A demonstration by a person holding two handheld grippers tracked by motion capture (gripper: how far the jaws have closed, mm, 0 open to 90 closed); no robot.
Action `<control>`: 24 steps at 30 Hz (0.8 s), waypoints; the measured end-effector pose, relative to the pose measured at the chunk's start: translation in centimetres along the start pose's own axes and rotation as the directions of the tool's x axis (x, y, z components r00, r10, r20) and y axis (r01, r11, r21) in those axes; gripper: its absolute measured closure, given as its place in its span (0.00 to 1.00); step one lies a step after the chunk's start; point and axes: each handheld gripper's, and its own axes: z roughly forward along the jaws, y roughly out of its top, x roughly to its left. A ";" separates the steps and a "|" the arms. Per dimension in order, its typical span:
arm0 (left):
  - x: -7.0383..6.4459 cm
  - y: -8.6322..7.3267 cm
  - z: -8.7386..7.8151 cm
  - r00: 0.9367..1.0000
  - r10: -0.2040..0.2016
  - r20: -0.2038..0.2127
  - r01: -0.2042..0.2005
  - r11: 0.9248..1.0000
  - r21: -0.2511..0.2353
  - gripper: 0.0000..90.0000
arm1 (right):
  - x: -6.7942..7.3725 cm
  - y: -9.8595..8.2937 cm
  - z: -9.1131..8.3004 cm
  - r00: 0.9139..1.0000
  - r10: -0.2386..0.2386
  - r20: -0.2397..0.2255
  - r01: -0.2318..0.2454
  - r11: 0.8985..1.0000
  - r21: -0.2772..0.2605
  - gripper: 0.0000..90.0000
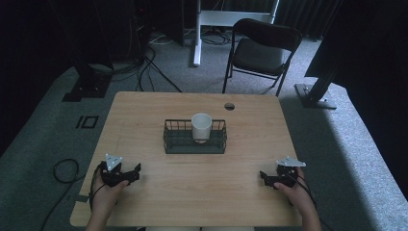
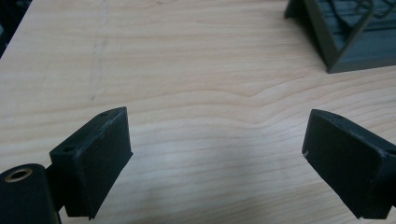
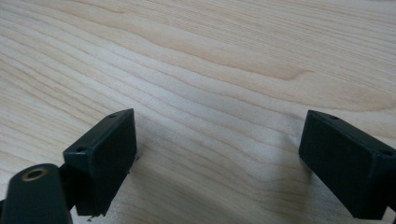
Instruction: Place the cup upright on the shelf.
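A white cup [image 1: 201,127] stands upright inside a dark wire basket [image 1: 172,140] at the middle of the wooden table [image 1: 144,110]. My left gripper [image 1: 133,172] rests low at the table's near left, held by a hand, jaws wide apart over bare wood. In the left gripper view its gap [image 2: 217,154] holds nothing, and a corner of the basket [image 2: 336,42] shows at the top right. My right gripper [image 1: 265,177] sits at the near right, also open; the right gripper view shows bare wood between its fingertips [image 3: 217,154].
A black folding chair [image 1: 262,50] stands beyond the table's far edge. A round cable hole [image 1: 229,106] is near the far right of the tabletop. Cables [image 1: 65,171] lie on the carpet to the left, and dark stands [image 1: 317,91] flank the table.
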 end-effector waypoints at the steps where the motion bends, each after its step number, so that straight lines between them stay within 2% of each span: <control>1: 0.2 -0.2 0.0 1.000 0.002 -0.005 -0.002 1.000 0.005 0.09 | 0.0 0.0 0.0 1.000 0.000 0.000 0.000 1.000 0.000 0.12; 5: 0.6 -0.9 0.1 1.000 0.022 -0.019 -0.021 0.998 0.060 0.09 | 0.0 0.0 0.0 1.000 0.000 0.000 0.000 1.000 0.000 0.12; 8: 1.0 -1.3 0.2 0.999 0.020 -0.050 -0.016 0.997 0.081 0.07 | 0.0 0.0 0.0 1.000 0.000 0.000 0.000 1.000 0.000 0.12; 12: 1.4 -1.4 0.0 0.997 -0.012 -0.072 0.019 0.996 0.086 0.07 | 0.0 0.0 0.0 1.000 0.000 0.000 0.000 1.000 0.000 0.12; 15: 1.7 -1.5 0.0 0.996 -0.031 -0.089 0.041 0.993 0.108 0.06 | 0.0 0.0 0.0 1.000 0.000 0.000 0.000 1.000 0.000 0.12; 16: 1.7 -1.6 0.0 0.996 -0.021 -0.088 0.033 0.991 0.129 0.06 | 0.0 0.0 0.0 1.000 0.000 0.000 0.000 1.000 0.000 0.12; 18: 1.6 -1.6 0.1 0.995 -0.035 -0.090 0.048 0.987 0.150 0.06 | 0.0 0.0 0.0 1.000 0.000 0.000 0.000 1.000 0.000 0.12; 21: 1.5 -1.6 0.2 0.995 -0.029 -0.097 0.044 0.987 0.154 0.06 | 0.0 0.0 0.0 1.000 0.000 0.000 0.000 1.000 0.000 0.12; 24: 1.4 -1.6 0.2 0.993 -0.043 -0.114 0.060 0.986 0.153 0.05 | 0.0 0.0 0.0 1.000 0.000 0.000 0.000 1.000 0.000 0.12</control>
